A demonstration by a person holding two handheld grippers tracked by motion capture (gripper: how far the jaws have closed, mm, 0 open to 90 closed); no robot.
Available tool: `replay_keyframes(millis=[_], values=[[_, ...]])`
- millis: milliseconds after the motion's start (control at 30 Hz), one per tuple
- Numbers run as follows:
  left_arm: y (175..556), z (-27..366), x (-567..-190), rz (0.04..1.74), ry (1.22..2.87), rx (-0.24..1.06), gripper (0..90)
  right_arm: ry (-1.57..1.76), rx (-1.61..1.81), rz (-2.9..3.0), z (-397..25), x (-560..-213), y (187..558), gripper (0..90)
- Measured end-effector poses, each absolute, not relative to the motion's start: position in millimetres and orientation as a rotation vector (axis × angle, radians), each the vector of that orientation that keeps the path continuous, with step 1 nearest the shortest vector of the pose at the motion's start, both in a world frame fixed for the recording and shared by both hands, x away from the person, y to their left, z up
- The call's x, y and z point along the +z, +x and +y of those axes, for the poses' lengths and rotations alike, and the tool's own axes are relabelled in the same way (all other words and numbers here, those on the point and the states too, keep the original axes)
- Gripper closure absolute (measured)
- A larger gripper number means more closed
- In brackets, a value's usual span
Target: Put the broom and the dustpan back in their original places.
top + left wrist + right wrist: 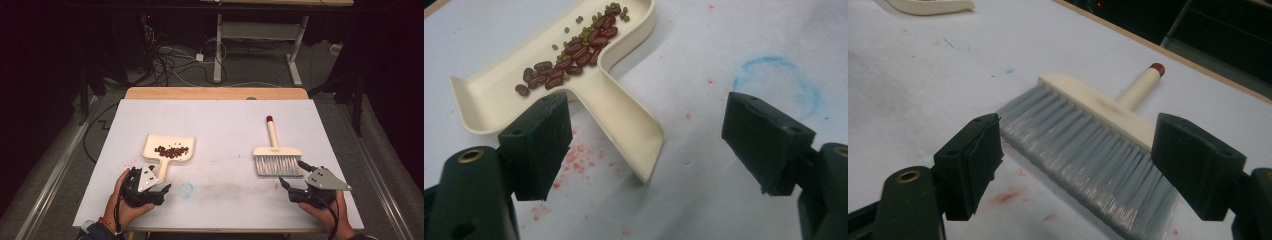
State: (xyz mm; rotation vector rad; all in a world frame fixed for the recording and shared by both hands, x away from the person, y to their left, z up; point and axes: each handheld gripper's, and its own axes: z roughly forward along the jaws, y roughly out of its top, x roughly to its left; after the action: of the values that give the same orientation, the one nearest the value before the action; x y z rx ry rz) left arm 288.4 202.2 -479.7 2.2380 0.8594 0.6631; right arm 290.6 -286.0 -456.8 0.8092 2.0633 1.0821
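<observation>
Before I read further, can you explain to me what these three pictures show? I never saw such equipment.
A person sits at a white table holding a black two-jaw claw in each hand. One picture looks down from above; the other two come from cameras riding on the claws. The left claw is open beside the handle of a cream plastic dustpan, which holds dark red beans. The right claw is open in front of a cream hand brush with grey bristles. Nothing is held.

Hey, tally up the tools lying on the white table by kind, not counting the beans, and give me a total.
Dustpan: 1
Hand brush: 1
Total: 2
</observation>
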Motion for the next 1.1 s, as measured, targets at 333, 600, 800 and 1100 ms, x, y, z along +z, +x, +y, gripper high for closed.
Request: replay_keyframes(millis=[333, 600, 800, 1100], values=[[289.9, 200.4, -480.8, 0.843, 2.250, 0.664, 19.6, 0.800, 1.075, 2.066, -285.2, -456.2, 290.7, 20.5], [289.7, 200.7, -481.2, 0.847, 2.251, 0.669, 19.6, 0.795, 1.081, 2.057, -284.3, -454.1, 289.7, 20.5], [291.2, 199.4, -480.7, 0.842, 2.245, 0.657, 19.6, 0.786, 1.076, 2.054, -283.6, -454.0, 289.0, 20.6], [292.9, 193.6, -480.1, 0.817, 2.257, 0.655, 19.6, 0.785, 1.046, 2.044, -287.5, -453.3, 283.0, 20.5]])
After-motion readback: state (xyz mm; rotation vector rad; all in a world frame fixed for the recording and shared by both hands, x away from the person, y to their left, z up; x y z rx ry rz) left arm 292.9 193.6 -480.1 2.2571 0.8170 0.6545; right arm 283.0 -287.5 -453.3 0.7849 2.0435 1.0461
